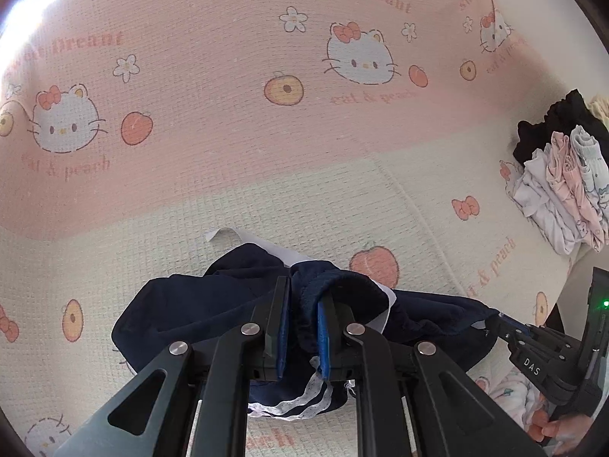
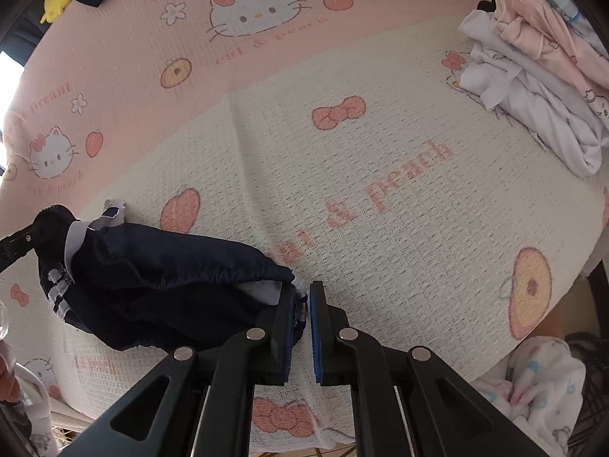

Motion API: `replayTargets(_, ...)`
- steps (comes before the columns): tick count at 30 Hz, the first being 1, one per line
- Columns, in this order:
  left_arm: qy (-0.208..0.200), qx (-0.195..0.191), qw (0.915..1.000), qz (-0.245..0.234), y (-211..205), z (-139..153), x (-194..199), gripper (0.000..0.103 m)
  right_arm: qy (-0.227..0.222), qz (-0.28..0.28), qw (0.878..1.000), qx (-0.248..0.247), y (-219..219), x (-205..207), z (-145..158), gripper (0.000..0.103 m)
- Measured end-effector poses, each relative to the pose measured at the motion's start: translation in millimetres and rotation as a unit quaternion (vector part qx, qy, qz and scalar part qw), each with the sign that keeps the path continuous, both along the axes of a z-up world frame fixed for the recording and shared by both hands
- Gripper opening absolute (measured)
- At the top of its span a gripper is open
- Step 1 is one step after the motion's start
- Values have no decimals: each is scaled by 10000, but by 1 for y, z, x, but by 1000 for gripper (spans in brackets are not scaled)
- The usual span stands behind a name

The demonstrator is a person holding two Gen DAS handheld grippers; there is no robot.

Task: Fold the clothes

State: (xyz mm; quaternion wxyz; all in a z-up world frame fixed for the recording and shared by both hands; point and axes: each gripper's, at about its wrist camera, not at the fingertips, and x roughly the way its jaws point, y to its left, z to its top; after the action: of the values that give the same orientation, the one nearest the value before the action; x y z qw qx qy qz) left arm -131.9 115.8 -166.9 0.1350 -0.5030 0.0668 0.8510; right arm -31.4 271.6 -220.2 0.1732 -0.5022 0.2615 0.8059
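- The navy garment [image 1: 213,304] is held stretched just above the printed blanket [image 1: 266,152], ready for folding.
- Its thick waistband is pinched by the nearly closed left gripper [image 1: 300,327].
- The opposite edge is clamped by the fully closed right gripper [image 2: 302,304], keeping the cloth taut.

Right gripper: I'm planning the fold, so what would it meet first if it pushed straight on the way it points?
Probably the printed blanket just beyond its fingers; the navy garment lies off to the side.

Blanket [image 1: 228,76]: "Sweet Dreant" printed in pink, repeated; "cat & peach" under cat faces, partly cut off or faded. Right gripper [image 1: 495,318]: white "DAS" on black body.
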Motion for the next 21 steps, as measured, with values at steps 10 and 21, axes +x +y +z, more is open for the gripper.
replayTargets(10, -95, -180, 9997, 154, 29, 6, 0, 11, -104, -338, 9969, -705, 38, 13, -3, 7)
replayTargets(21, -1294, 1276, 9823, 455, 25, -1, -30, 17, 320, 238, 9961, -781, 30, -19, 40, 66)
